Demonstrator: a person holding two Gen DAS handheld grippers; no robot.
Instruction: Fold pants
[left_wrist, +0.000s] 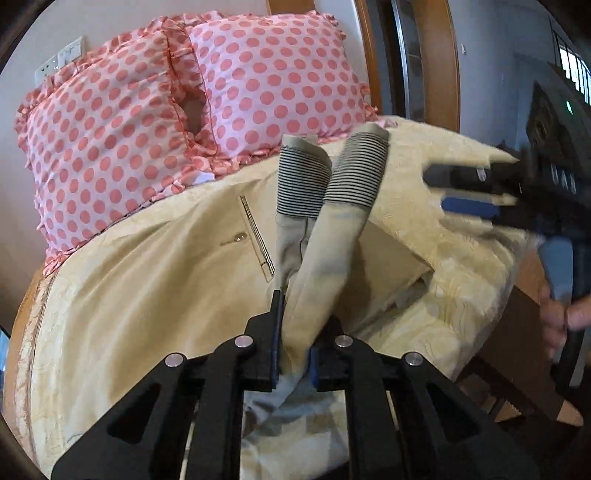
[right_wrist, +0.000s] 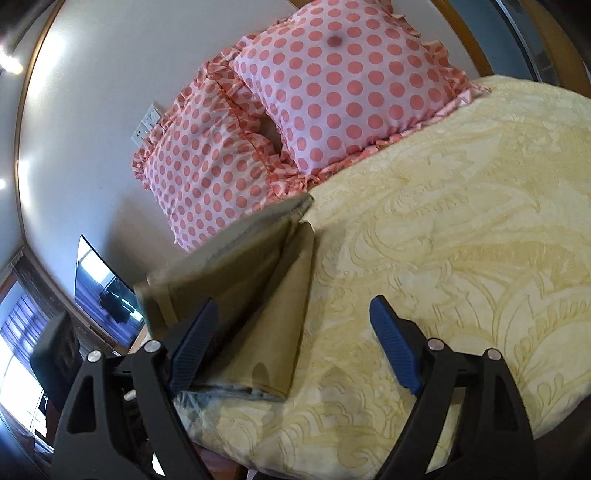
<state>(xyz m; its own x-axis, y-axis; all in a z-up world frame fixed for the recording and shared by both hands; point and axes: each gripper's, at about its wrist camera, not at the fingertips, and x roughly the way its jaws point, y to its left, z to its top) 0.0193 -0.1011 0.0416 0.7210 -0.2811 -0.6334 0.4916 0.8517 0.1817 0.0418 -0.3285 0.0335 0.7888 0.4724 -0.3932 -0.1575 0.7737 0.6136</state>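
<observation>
Khaki pants with striped cuffs lie on the yellow bedspread. My left gripper is shut on a pinched fold of the pant legs and holds them above the pants' seat, where a buttoned back pocket shows. My right gripper is open and empty above the bed, with the folded pants by its left finger. The right gripper also shows, blurred, at the right of the left wrist view.
Two pink polka-dot pillows lean against the wall at the head of the bed; they also show in the right wrist view. A wooden door frame stands behind. The bedspread stretches to the right. A dark screen is at the left.
</observation>
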